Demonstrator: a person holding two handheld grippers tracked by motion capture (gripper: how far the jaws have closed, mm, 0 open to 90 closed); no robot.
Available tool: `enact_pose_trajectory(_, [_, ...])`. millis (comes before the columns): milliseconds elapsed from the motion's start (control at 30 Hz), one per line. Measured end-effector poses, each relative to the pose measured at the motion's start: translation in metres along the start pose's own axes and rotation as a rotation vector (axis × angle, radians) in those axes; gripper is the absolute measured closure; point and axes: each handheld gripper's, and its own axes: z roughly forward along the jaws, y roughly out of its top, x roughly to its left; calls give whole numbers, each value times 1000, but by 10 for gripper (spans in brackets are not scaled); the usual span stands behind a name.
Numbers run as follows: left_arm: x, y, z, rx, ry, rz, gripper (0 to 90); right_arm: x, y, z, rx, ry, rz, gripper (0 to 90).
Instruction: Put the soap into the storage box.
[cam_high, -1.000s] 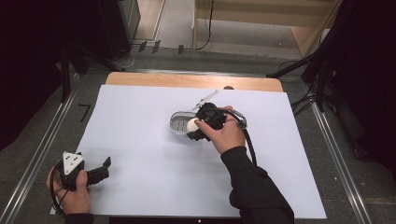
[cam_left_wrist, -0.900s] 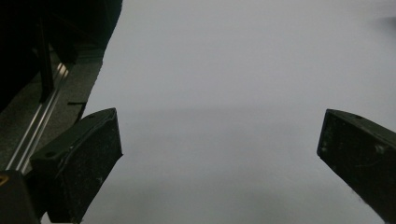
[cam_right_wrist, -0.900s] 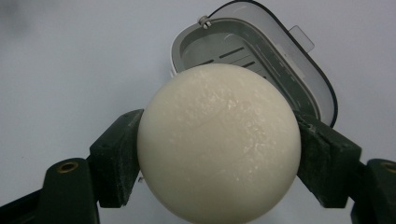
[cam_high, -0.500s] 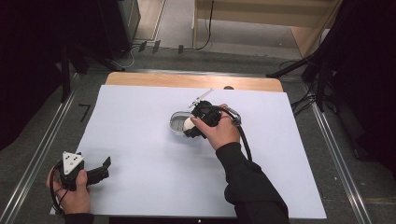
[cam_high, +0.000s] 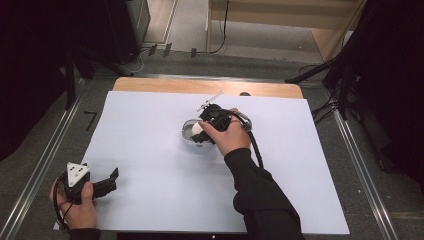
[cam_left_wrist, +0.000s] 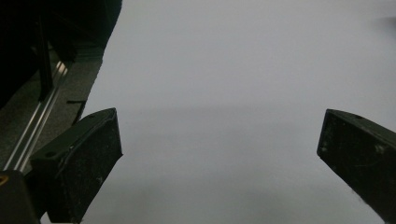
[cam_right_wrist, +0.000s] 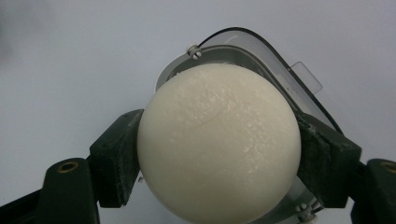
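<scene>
White sheet (cam_high: 150, 150) covers most of the table top; taken as the landmark. A strip of bare wooden table (cam_high: 150, 84) shows along the sheet's far edge.

Clear case (cam_right_wrist: 261, 51): rounded, transparent, with small screws at its rim and a little tab on one side. It lies on the sheet, a little beyond the sheet's centre. In the high view the case (cam_high: 189, 131) shows as a rounded outline partly under the gripper.

White ball (cam_right_wrist: 218, 142): smooth, slightly pitted surface. Held above the sheet, directly over the case. Whether it touches the case, cannot tell. In the high view the ball (cam_high: 198, 129) sits at the gripper's tip.

Right gripper (cam_high: 200, 133): near the sheet's centre, jaws clamped on the ball, one pad pressed to each side of it.

Left gripper (cam_high: 114, 178): at the sheet's near left corner, well apart from ball and case. Jaws spread wide, nothing between them but bare sheet.
</scene>
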Motion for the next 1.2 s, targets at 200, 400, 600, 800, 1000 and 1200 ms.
enact_pose_trajectory(200, [0, 0, 0, -1, -1, -2, 2, -4, 0, 6, 12, -4, 10, 246])
enact_pose_trajectory(400, [0, 0, 0, 2, 0, -1, 2, -5, -1, 9, 16, 8, 18, 246])
enact_pose_trajectory(600, [0, 0, 0, 3, 0, -2, 1, -7, -3, 17, 36, 21, 27, 246])
enact_pose_trajectory(800, [1, 0, 0, 3, -1, -3, 1, -7, -4, 19, 34, 30, 40, 246])
enact_pose_trajectory(1000, [1, 0, 0, 2, -2, -4, 1, -6, -4, 19, 23, 4, 50, 246])
enact_pose_trajectory(1200, [1, 0, 0, 2, -1, -4, 1, -5, -3, 20, 19, -10, 66, 246])
